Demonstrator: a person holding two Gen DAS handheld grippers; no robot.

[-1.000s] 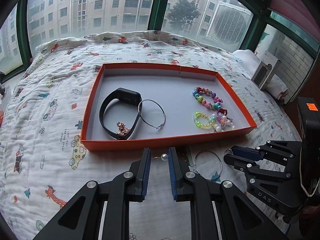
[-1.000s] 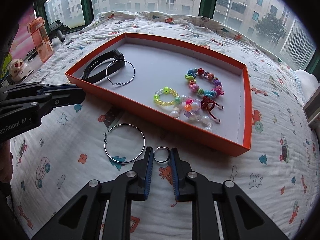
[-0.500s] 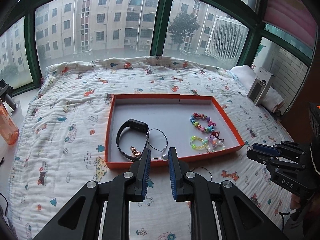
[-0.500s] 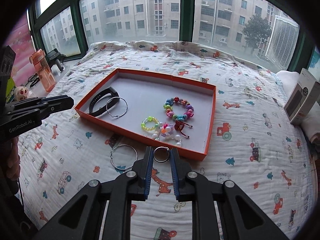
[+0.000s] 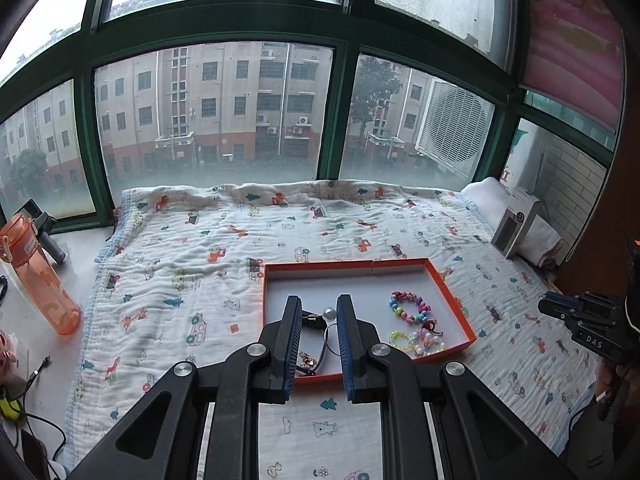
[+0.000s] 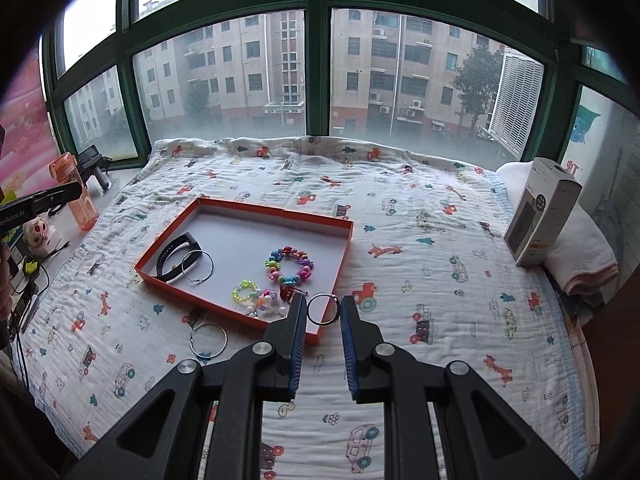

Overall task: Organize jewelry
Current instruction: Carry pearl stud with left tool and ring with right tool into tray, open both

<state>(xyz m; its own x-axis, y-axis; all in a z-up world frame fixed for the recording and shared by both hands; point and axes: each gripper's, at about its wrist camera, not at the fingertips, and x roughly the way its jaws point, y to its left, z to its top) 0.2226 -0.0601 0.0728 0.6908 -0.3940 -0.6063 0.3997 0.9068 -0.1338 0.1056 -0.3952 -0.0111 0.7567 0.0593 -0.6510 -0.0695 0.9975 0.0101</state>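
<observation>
Between right tool (image 6: 324,314) pads: thin silver ring (image 6: 323,309) (plain, round).

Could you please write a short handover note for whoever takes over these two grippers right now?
Left gripper: shut on a small pearl bead, held in the air above the orange tray.
Right gripper: shut on a small metal ring, above the tray's near corner.
In the tray: black wristband, a hoop earring, colourful bead bracelet, green bead bracelet and some small pieces.
Left to do: set the bead and ring in the tray, then fetch the second hoop earring, which lies on the blanket beside the tray.
</observation>
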